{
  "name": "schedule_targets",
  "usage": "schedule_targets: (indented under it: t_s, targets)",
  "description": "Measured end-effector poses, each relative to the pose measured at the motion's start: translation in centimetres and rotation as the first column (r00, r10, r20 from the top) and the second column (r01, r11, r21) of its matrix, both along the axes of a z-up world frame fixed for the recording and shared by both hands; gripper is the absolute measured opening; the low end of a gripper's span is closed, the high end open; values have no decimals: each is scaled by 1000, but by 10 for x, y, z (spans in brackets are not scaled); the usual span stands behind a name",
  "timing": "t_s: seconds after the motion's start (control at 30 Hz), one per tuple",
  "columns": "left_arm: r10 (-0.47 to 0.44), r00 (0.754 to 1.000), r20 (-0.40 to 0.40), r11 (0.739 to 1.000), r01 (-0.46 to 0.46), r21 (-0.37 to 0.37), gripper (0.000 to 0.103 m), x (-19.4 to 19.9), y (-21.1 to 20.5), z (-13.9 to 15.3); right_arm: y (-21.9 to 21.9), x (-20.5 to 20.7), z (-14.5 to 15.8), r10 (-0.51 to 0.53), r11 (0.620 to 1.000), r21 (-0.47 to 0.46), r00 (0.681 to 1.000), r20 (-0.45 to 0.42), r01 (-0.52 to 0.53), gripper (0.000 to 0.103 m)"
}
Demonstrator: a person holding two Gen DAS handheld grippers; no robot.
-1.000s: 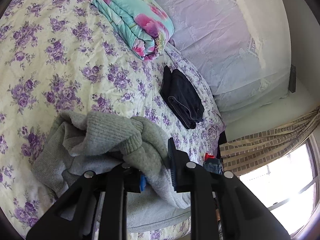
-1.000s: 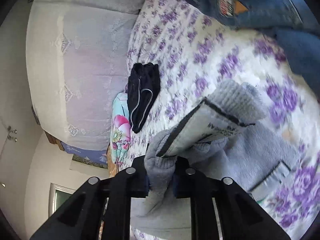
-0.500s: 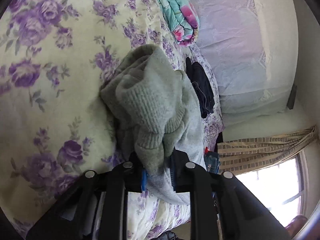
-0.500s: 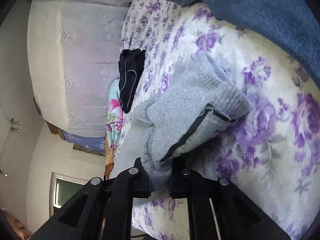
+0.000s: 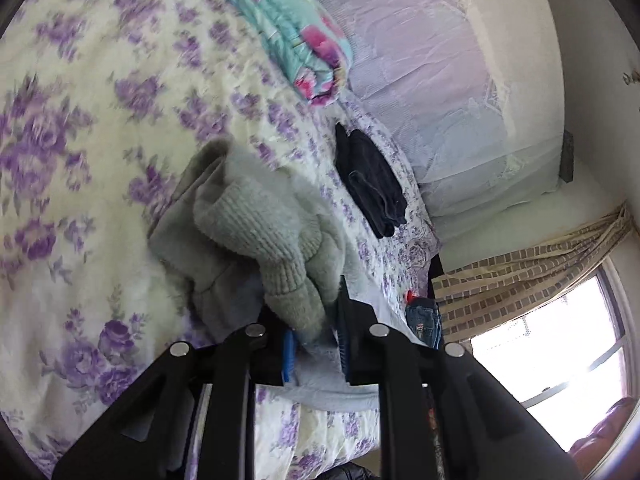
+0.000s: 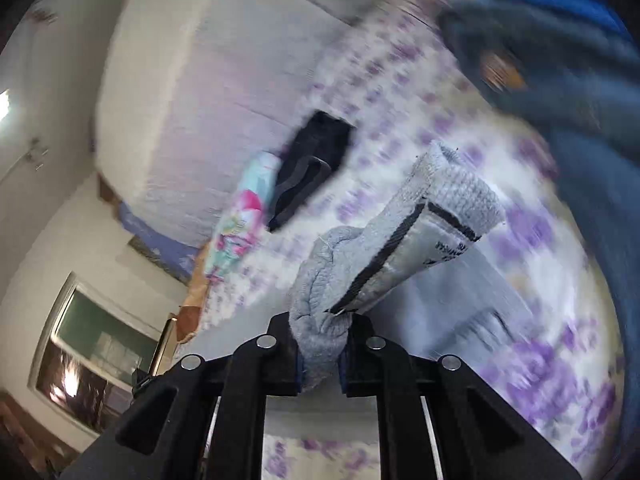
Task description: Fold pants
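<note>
Left gripper [image 5: 314, 334]: jaws clamped on a ribbed cuff of the grey pants [image 5: 256, 232], which lie bunched on the floral bed [image 5: 80, 120]. Right gripper [image 6: 320, 354]: jaws pinched tight on another knit edge (black-trimmed). Dark folded garment [image 5: 370, 186] lies apart, near the pillows.

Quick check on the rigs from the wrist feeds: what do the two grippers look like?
Both alike: the left gripper and right gripper have matte black angular fingers with round silver screw heads and blue pads on the inner faces. No cables, markings, hands or sleeves show.
</note>
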State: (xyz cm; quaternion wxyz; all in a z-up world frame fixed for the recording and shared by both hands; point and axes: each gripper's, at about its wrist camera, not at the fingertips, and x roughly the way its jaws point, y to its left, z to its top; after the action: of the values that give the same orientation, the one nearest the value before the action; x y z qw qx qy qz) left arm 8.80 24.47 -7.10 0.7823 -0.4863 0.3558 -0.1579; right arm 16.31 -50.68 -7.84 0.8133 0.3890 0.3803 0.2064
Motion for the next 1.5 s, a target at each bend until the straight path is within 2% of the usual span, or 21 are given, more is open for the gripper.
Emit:
schedule_targets:
  t_s: [0.03, 0.1, 0.2, 0.37, 0.5, 0.57, 0.63, 0.7, 0.77, 0.83, 0.87, 0.93, 0.97, 1.03, 1.1, 1.13, 1.17, 1.23, 1.3, 1.43, 1.5]
  targets:
    - [1, 1000, -27, 1000, -1, -17, 16, -1, 1, -12, -8, -3, -25, -2, 998, 57, 996, -92, 7, 12]
    - [11, 998, -64, 1000, -12, -26, 16, -5, 3, -29, -20, -20, -40, 9, 984, 178, 996, -94, 8, 22]
    - [12, 998, -56, 1000, -13, -20, 19, -11, 6, -23, -37, -41, -15, -83, 988, 127, 994, -69, 92, 62]
    - [78, 996, -39, 986, -71, 151, 31, -32, 7, 8, -57, -65, 26, -252, 968, 12, 967, 32, 252, 64]
    - [133, 989, 61, 959, -144, 245, 31, -50, 1, 46, -16, -56, 51, -141, 990, 22, 974, 176, 140, 69]
    - [81, 989, 120, 954, -112, 279, 33, -46, -16, 66, 12, -38, 58, -69, 998, 8, 972, 222, 69, 78]
    - [17, 987, 158, 936, -72, 346, 45, -34, -40, 82, 40, -21, 60, -19, 998, -59, 971, 239, 34, 79]
    - [-23, 985, 168, 925, -43, 378, 58, -17, -60, 84, 61, -9, 54, 2, 994, -110, 972, 234, 25, 79]
    - [-67, 988, 136, 918, 7, 397, 58, 4, -78, 70, 75, -2, 40, 21, 990, -142, 978, 208, 9, 79]
    - [-77, 994, 73, 885, 35, 464, 57, 26, -86, 43, 83, 0, 25, 31, 976, -219, 985, 172, 7, 78]
    - [-76, 996, 46, 869, 43, 494, 49, 35, -84, 29, 86, 2, 16, 50, 967, -253, 985, 163, -7, 76]
    - [-51, 998, 26, 845, 29, 535, 9, 40, -73, 3, 94, -4, 7, 74, 944, -331, 973, 221, 4, 74]
    - [-53, 998, 42, 865, 25, 501, 2, 38, -63, -4, 101, -9, 4, 103, 921, -389, 966, 235, -3, 75]
    - [-26, 999, 22, 944, 17, 329, 2, 30, -38, -12, 111, -8, 3, 129, 890, -455, 965, 226, -12, 79]
    - [25, 1000, -7, 970, -22, 240, 1, 19, -25, -13, 113, -9, 2, 143, 893, -450, 963, 229, -25, 84]
    - [39, 999, -2, 965, -37, 259, 1, 14, -25, -7, 112, -9, 2, 151, 899, -437, 960, 236, -34, 86]
    - [42, 999, 12, 950, -44, 310, 3, 11, -30, 4, 110, -10, 2, 157, 904, -426, 957, 244, -39, 88]
    - [48, 997, 52, 914, -65, 400, 23, 9, -46, 26, 108, -13, 2, 161, 912, -407, 952, 259, -44, 89]
    - [29, 994, 102, 888, -73, 455, 74, 13, -69, 46, 107, -13, 2, 161, 915, -400, 951, 262, -45, 90]
    - [-136, 982, 132, 847, 46, 530, 80, 44, -132, 65, 108, -13, 2, 166, 916, -397, 950, 265, -49, 91]
    - [-194, 980, 48, 799, 130, 587, 80, 62, -160, 48, 107, -13, 2, 166, 921, -386, 949, 270, -51, 91]
